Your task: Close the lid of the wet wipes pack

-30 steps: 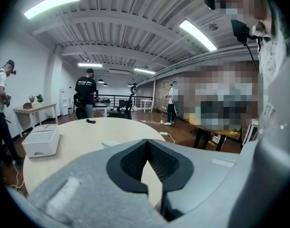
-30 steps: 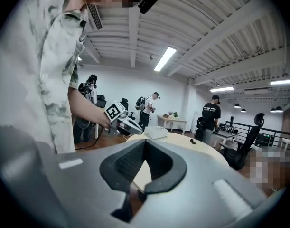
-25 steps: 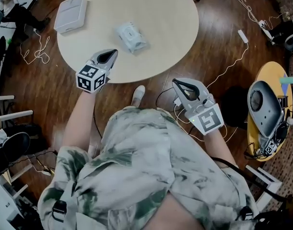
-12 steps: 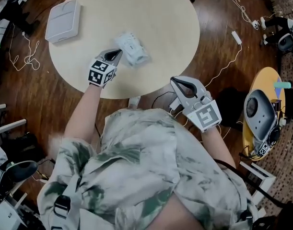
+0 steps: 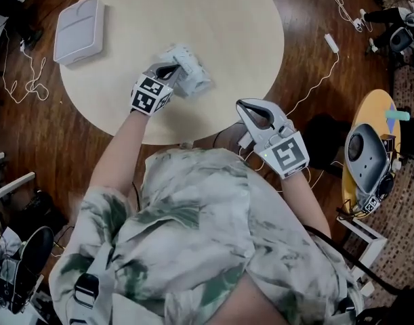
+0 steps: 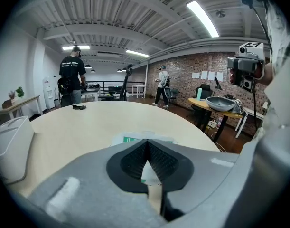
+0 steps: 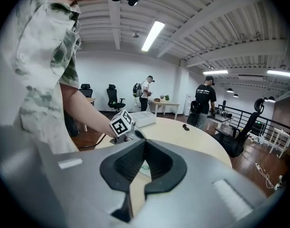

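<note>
One pack (image 5: pixel 190 72) of wipes lies near the close edge of the round table (image 5: pixel 213 26): soft, white and crumpled, with a green label on top; whether its lid is up cannot be made out. Of the two grippers, the left gripper (image 5: pixel 171 69) is clenched and empty, its tips against the pack's near side. The right gripper (image 5: pixel 244 107), also clenched on nothing, hangs off the table's edge. One white box (image 5: pixel 78 22) sits well apart.

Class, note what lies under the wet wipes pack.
The wet wipes pack rests on the round table; bare tabletop shows around it. The left tool covers its near edge, hiding that part.
</note>
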### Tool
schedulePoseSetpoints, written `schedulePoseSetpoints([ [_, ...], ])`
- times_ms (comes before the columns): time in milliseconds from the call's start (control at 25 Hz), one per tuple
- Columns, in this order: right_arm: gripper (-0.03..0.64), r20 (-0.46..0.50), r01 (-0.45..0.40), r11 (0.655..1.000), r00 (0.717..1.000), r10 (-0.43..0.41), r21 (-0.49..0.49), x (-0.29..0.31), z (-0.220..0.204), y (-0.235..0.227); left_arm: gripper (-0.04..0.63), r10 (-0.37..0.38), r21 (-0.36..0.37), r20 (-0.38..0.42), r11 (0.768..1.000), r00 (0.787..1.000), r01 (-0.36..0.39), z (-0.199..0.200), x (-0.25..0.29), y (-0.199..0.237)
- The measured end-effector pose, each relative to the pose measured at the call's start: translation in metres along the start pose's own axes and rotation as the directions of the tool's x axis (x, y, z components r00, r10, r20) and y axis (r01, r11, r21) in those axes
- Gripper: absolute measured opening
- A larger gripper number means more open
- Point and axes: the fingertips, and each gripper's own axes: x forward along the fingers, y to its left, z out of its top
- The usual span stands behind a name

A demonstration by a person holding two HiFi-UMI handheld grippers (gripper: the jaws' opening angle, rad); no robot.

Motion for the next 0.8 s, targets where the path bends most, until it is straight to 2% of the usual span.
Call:
schedulePoseSetpoints([
  [320, 0.006, -0.014, 0.046, 0.999, 0.999, -0.045, 0.026, 0.006, -0.004, -0.017, 0.002, -0.024, 0.073, -0.098, 0.997, 0.995, 0.031, 0.007, 0.027, 0.000],
  [520, 0.006, -0.024, 0.068, 0.996, 0.997, -0.067, 0.049, 0.007, -0.009, -0.023, 0.001, -0.014, 0.113, -0.184, 0.993, 0.983, 0.036, -0.002, 0.040, 0.001],
  [800, 0.006, -0.029, 0.085, 0.994, 0.996, -0.083, 0.073, 0.005, -0.015, -0.029, 0.002, 0.004, 0.141, -0.266, 0.989, 0.964, 0.034, -0.006, 0.048, -0.002],
])
